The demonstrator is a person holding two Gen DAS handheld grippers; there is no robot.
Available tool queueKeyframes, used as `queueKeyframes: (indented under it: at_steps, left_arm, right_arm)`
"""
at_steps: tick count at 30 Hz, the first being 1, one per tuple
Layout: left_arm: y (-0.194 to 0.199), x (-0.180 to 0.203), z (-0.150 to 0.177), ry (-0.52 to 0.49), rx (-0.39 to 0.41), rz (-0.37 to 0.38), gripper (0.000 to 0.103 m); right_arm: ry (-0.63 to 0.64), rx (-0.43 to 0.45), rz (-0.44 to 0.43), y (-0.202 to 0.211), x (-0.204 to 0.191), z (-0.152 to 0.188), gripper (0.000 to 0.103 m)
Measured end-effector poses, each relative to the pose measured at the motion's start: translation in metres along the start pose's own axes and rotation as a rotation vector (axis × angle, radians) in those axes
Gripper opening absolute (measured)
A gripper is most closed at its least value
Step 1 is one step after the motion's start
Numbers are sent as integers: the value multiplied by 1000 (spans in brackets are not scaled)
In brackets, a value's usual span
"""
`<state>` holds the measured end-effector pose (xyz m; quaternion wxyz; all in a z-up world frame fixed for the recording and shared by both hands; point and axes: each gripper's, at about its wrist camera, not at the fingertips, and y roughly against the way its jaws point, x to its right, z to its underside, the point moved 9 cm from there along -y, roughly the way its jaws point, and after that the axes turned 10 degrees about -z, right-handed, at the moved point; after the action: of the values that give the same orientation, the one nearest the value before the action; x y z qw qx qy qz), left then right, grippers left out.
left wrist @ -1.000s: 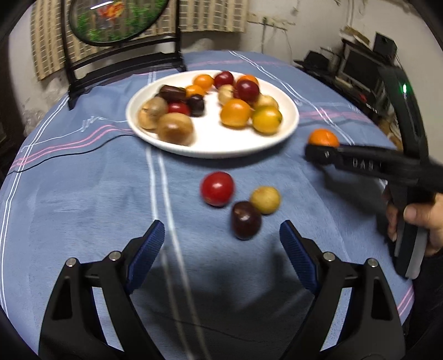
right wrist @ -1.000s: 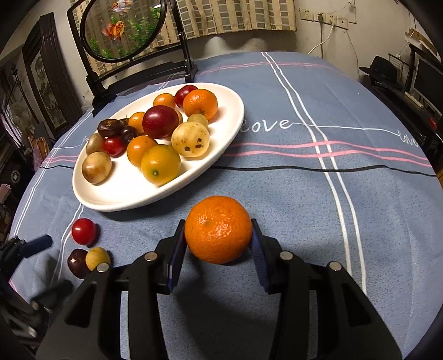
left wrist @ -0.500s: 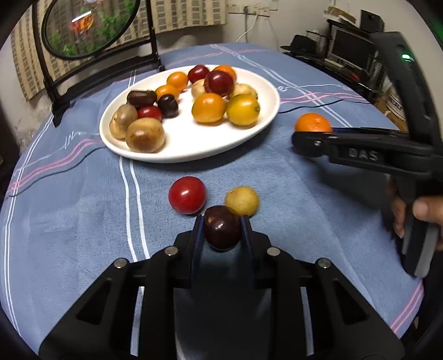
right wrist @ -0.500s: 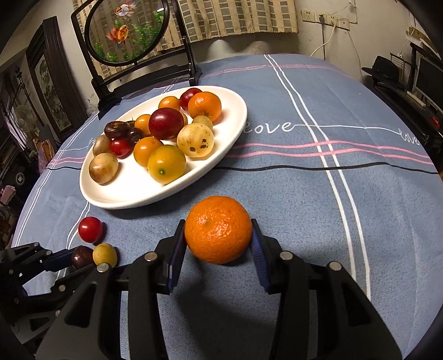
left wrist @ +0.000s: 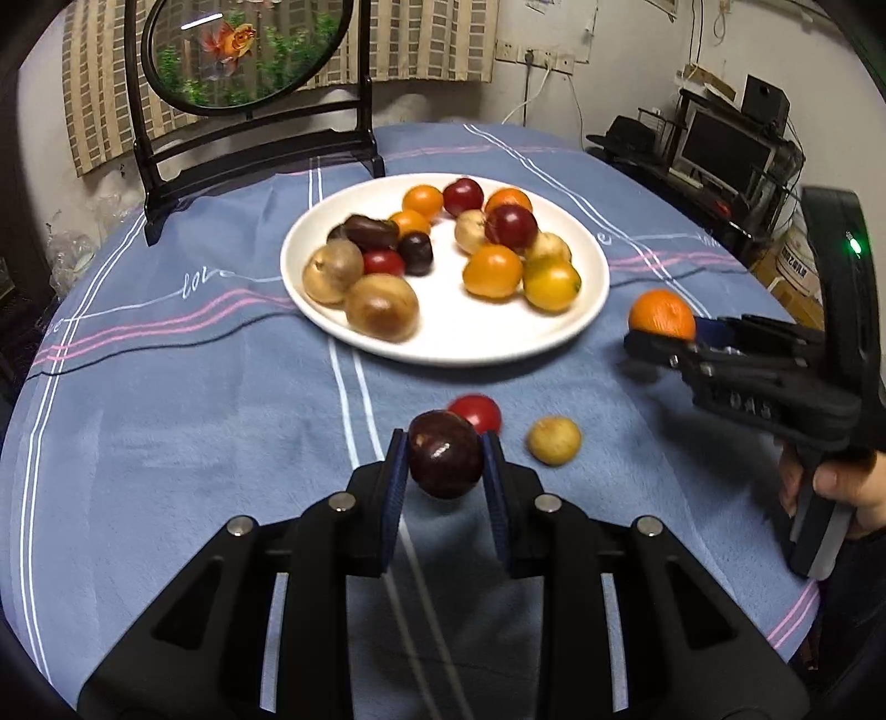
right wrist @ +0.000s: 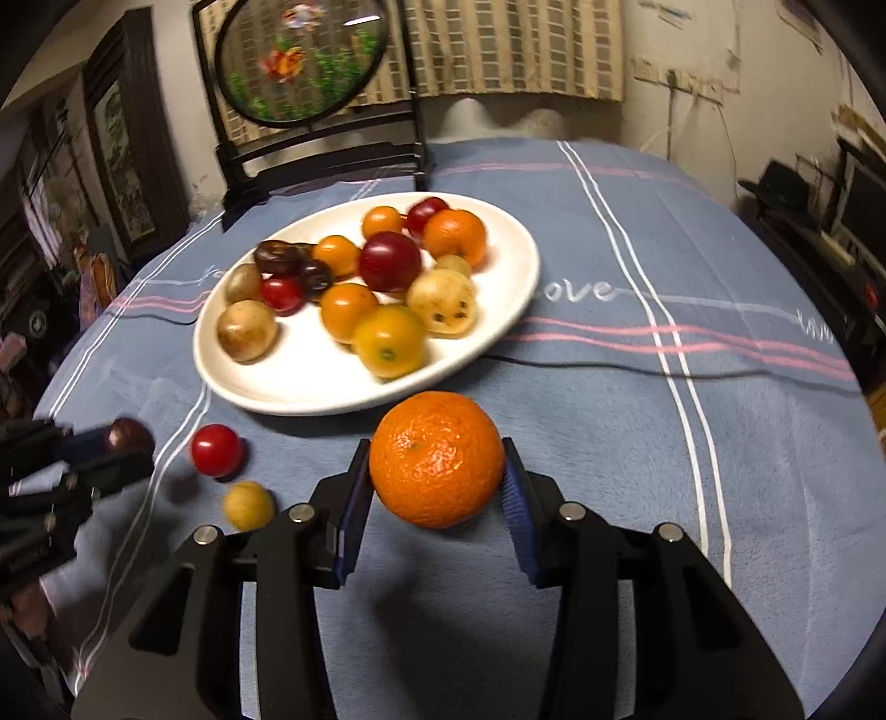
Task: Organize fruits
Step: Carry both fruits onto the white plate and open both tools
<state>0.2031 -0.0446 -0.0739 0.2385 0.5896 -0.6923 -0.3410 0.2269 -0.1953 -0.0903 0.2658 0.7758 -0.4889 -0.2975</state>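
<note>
My left gripper is shut on a dark purple plum, lifted just off the blue tablecloth. Behind it lie a small red fruit and a small yellow fruit. My right gripper is shut on an orange mandarin, held above the cloth in front of the white plate. The plate holds several fruits: orange, red, brown and dark ones. In the left wrist view the right gripper with the mandarin is at the right. The left gripper with the plum shows at the left of the right wrist view.
A black stand with a round goldfish picture rises behind the plate at the table's far edge. A hand grips the right tool's handle. Shelves with electronics stand beyond the table on the right.
My left gripper moved onto the dark plum, shut on it and lifted it off the cloth. The right gripper kept its grip on the mandarin and drifted a little toward the plate.
</note>
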Motion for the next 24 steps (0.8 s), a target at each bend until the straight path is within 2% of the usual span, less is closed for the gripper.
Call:
queueKeyframes:
  at_steps: [6,12,19,24]
  left_arm:
    - [0,-9,-40,-6,65,-5,27]
    - [-21,-16,-87,-8,111,-3,27]
    - [-66,-21,-112,-17,65,-35,27]
    - [-79,-14,-124,-15,71,-7,27]
  right_arm:
    - [69,41,-11,8,-25,-32,45]
    - [119,60,-15,-5,-40,-70,45]
    - [75,43,-43,-41,-31,-107,45]
    - [13,30,-43,-64,-13,-125,45]
